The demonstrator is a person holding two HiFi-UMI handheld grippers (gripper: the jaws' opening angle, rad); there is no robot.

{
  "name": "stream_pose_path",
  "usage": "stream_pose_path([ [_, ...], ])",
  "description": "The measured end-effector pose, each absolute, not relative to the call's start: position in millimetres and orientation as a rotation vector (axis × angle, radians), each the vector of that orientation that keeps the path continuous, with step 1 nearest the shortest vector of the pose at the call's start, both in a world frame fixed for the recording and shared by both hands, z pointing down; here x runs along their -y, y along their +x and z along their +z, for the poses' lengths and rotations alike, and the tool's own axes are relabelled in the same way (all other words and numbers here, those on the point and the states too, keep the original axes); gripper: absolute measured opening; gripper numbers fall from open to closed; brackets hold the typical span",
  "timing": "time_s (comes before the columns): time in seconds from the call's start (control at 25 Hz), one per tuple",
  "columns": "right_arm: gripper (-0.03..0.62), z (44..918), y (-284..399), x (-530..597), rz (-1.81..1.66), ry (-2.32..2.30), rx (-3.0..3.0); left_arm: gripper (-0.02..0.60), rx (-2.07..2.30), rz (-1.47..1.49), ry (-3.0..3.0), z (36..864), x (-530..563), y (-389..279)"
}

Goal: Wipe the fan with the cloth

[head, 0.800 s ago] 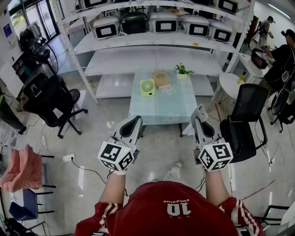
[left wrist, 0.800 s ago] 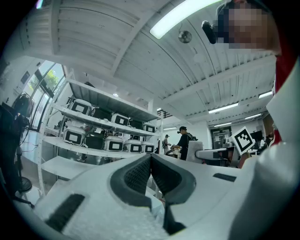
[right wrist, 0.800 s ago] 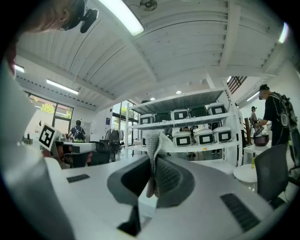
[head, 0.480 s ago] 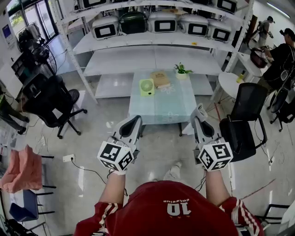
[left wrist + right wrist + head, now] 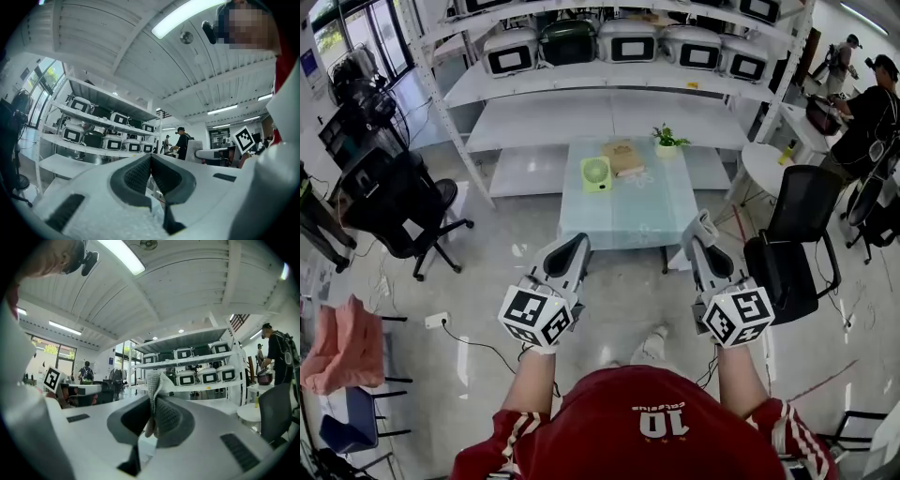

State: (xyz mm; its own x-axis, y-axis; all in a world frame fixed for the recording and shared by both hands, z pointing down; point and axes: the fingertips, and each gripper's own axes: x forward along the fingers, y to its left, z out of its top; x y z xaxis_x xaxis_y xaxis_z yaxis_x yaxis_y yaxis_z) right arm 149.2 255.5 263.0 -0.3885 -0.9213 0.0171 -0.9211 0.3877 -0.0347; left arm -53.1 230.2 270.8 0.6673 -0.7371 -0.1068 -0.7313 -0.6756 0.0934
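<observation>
**Approach stage: cloth gripped, fan not yet reached**

Step in hand: carrying the cloth over. The person stands back from the desk [image 5: 619,220], with both grippers held out in front over bare floor.

- **Right gripper** [image 5: 703,227]: its fingers [image 5: 171,420] pinch the cloth [image 5: 153,380], a pale grey fold that sticks up out of the tips.
- **Left gripper** [image 5: 576,246]: its fingers [image 5: 133,176] are pressed together with nothing between them.
- **Fan** [image 5: 596,174]: small and green, on the far left part of the desk, well apart from both grippers. I can't tell if it lies flat or stands tilted.

No wiping has begun, by my read.

Next move, as a judgement: walk up to the near edge of the desk and reach the right gripper across to the fan's face. The fan looks light and will likely slide under a wipe. So the left gripper probably has to spread and hold the fan's side first.

Around:
- A brown book [image 5: 625,157] sits just beside the fan on its right. I can't tell whether they touch.
- A potted plant [image 5: 667,141] stands at the far edge, near the book.
- A shelving rack [image 5: 609,89] behind the desk is loaded with cases on top.
- One black office chair [image 5: 794,246] is close to the desk's right side, and another [image 5: 398,202] is off to the left.
- A round white table [image 5: 766,171] is at the right.
- Pink fabric [image 5: 342,342] hangs over a seat at far left.
- A person [image 5: 870,103] is at far right.

In the way: the path to the near edge of the desk looks free. The book is the thing likeliest to get bumped during wiping.
</observation>
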Motion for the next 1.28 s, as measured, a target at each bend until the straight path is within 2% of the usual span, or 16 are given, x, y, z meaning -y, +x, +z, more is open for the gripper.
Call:
stream_pose_path([
  [0.64,0.020,251.9,126.9,-231.0,-0.053,-1.678,-2.675,0.005,1.283,-0.260,2.782,272.6,-213.6,-75.2],
  [1.28,0.020,268.5,111.4,-152.6,-0.126,-1.545,-2.733,0.005,1.402,-0.196,2.718,295.5,-147.7,-84.2],
])
